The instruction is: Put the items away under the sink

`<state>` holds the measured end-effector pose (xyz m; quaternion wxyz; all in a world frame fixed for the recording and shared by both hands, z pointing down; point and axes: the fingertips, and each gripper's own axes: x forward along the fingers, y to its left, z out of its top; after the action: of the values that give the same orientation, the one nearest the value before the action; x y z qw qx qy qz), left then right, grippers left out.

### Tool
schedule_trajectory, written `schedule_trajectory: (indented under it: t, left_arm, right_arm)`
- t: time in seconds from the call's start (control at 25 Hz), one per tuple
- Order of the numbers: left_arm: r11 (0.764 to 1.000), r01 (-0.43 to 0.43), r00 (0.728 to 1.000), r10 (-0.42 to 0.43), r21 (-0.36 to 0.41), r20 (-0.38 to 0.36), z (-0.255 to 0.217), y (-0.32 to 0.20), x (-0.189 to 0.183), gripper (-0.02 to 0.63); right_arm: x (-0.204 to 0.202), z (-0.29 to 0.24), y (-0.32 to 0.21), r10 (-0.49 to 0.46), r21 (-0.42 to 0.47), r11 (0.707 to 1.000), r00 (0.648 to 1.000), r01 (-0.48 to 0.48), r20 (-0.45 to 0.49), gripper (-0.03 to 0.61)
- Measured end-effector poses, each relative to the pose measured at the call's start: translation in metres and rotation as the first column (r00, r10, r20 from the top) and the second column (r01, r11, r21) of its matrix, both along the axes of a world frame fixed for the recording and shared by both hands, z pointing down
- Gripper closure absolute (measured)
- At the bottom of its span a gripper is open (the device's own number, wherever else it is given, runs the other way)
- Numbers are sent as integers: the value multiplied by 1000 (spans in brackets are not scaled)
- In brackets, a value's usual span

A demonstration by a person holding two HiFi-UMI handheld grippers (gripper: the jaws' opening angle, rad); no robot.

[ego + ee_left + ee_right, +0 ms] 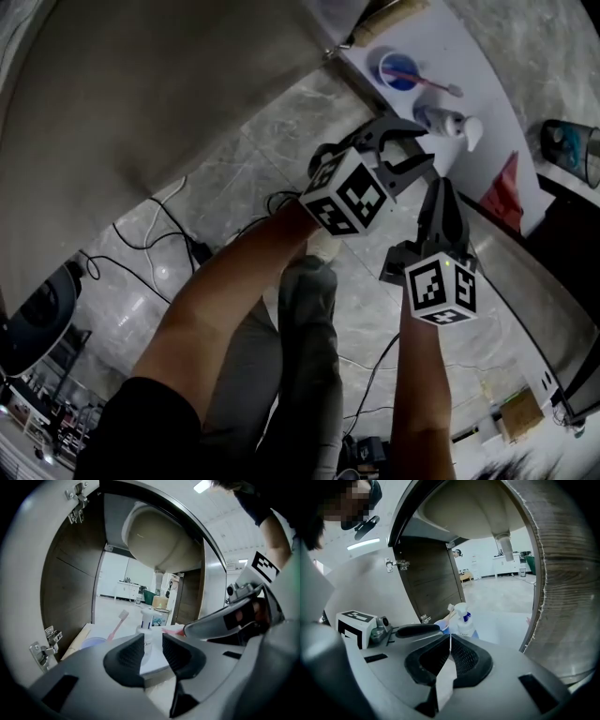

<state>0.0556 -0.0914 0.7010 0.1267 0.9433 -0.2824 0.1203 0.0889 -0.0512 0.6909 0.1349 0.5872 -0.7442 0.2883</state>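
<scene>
Left gripper (427,150): jaws part-open with a narrow gap, nothing between them, aimed toward the white plastic spray bottle with blue collar (448,123). Right gripper (441,186): jaws closed together, empty. Bottle stands upright on the white under-sink shelf (487,75), beside the round blue cup (398,70) holding a pink toothbrush (436,83).

Grey tongs (405,155), black-and-white marker cubes (348,195)
</scene>
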Motion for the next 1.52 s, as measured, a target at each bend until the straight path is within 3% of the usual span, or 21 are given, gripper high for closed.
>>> schedule_trajectory:
  t: [0.12, 0.44, 0.8, 1.28, 1.52]
  left_arm:
    - [1000, 11, 1000, -11, -28, 7, -7, 10, -12, 540]
    - [997, -7, 999, 10, -81, 36, -43, 46, -41, 586]
    - [991, 52, 999, -52, -123, -3, -115, 48, -70, 592]
    - [980, 108, 991, -94, -165, 91, -197, 63, -86, 594]
    - [986, 107, 987, -90, -128, 131, -202, 89, -85, 594]
  right_arm:
    - [-7, -7, 5, 0, -3, 1000, 1000, 0, 6, 543]
    - [-36, -41, 16, -42, -13, 999, 999, 42, 3, 543]
    - [-47, -98, 22, -66, -13, 998, 998, 66, -12, 543]
    - [-59, -191, 30, -83, 21, 996, 996, 83, 23, 543]
    - [-64, -190, 52, -205, 85, 976, 978, 201, 35, 543]
